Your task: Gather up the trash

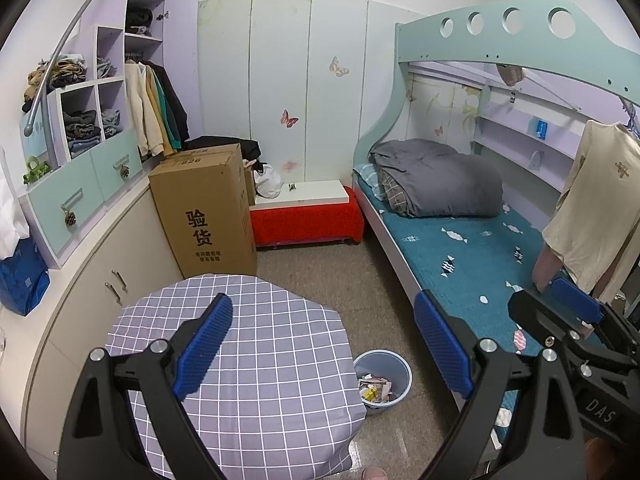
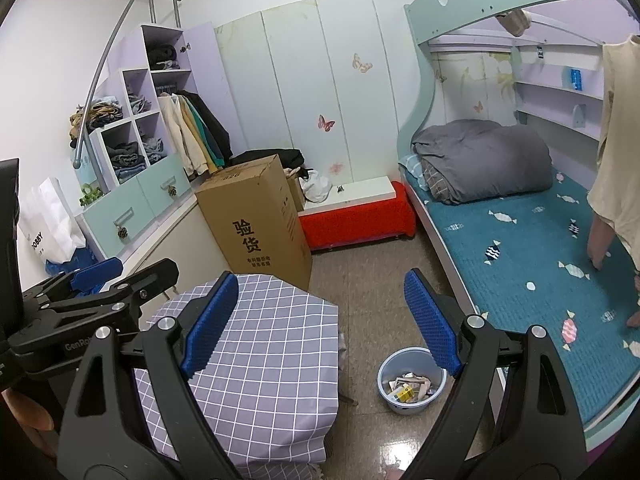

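- The waste bin (image 2: 412, 380), a pale blue tub on the floor, already holds crumpled paper and a small yellow packet; by that, much of the collecting looks done, though how much trash remains elsewhere cannot be judged from these views.
- No loose trash shows on the floor around the bin, nor on the checked cloth table (image 1: 256, 352) just to the bin's left.
- The left gripper (image 1: 324, 344) hangs above and to the left of the bin, jaws spread wide with nothing between them.
- The right gripper (image 2: 320, 320) hovers above the bin and the table edge, likewise gaping and empty.
- The bed (image 2: 540, 280) with its teal sheet runs along the bin's right side, its frame close to the bin; a grey quilt (image 1: 440, 176) lies rolled at the far end.
- Beyond the bin, past the table, stands a tall cardboard box (image 1: 208, 208), and further back a red bench (image 1: 308, 220).
- A white bag (image 1: 268, 180) sits behind the box; whether it is trash cannot be told.
- The bin sits in a narrow gap between table and bed, so a reach down has little room on either side.
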A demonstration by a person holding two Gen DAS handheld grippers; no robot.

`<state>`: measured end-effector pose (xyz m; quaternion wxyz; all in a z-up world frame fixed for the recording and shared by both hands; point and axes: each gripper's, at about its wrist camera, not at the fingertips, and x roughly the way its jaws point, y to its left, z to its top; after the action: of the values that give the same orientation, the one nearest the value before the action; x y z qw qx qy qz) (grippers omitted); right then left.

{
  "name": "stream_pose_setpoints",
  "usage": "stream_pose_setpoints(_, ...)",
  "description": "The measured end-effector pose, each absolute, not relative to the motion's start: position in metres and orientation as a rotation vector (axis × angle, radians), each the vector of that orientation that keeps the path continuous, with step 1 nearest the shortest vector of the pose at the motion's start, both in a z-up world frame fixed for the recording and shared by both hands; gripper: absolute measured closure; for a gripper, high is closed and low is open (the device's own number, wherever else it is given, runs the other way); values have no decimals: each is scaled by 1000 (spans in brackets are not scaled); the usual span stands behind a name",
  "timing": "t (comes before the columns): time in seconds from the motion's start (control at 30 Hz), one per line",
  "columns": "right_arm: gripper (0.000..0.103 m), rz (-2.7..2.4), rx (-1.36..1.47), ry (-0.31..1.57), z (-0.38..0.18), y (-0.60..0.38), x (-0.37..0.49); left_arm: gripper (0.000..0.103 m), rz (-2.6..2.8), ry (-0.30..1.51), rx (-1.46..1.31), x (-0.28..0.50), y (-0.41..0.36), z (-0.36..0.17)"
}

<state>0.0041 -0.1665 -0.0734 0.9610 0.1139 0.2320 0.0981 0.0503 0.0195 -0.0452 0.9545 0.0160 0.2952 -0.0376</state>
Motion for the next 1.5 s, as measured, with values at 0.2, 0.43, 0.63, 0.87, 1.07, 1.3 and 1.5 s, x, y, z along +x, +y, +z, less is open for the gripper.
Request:
stream_pose_setpoints(0.2,19,204,234,481,-74,-164,12,13,-73,604,33,54,21,-46)
stream_pose_setpoints(0.43,19,208,233,488,-76,-162,16,13,-72,607,33,57,21,-47)
stream_pose_setpoints(0.63,19,209,229,494,-76,-158,20,13,-72,613,31,62,25,-51)
stream_pose_setpoints(0.87,19,213,227,504,-77,-151,25,13,-71,618,29,64,28,-53)
stream_pose_setpoints(1.07,19,218,221,510,-78,-150,29,13,-70,626,23,68,36,-58)
stream_pose_setpoints(1.3,19,219,220,519,-79,-147,35,13,-67,632,18,71,40,-60)
stream_pose_setpoints(1.5,19,222,215,536,-84,-141,39,13,-64,650,11,76,47,-66)
